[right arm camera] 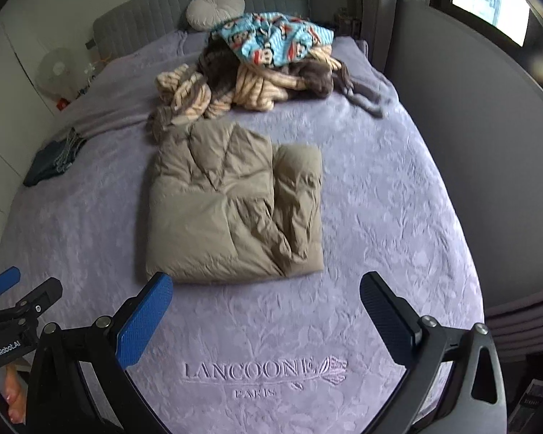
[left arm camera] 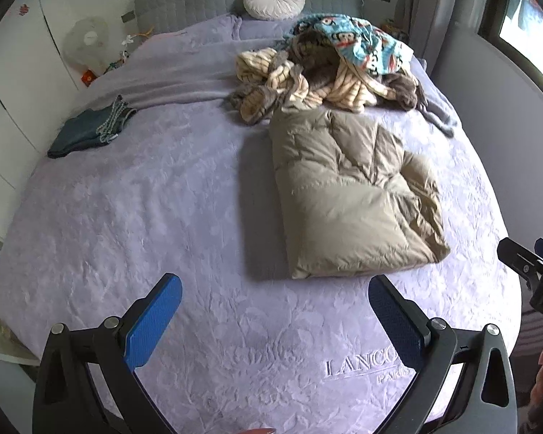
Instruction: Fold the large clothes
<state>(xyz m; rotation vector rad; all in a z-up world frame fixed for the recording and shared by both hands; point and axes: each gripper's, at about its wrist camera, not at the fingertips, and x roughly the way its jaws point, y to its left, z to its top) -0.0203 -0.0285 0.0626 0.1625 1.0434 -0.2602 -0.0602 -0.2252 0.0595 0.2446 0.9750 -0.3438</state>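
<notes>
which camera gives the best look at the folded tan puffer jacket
The right wrist view: the tan puffer jacket lies near centre, whole outline visible. The left wrist view shows it whole too, but off to the right and skewed.

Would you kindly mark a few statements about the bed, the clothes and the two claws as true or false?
1. The beige puffer jacket lies folded on the bed. True.
2. The left claw grips the jacket. False: it is open, holding nothing.
3. A folded dark garment lies apart from the jacket. True.
4. The clothes pile sits in front of the jacket, nearest the claws. False: it lies beyond, near the round cushion.
5. The right claw is open. True.
</notes>
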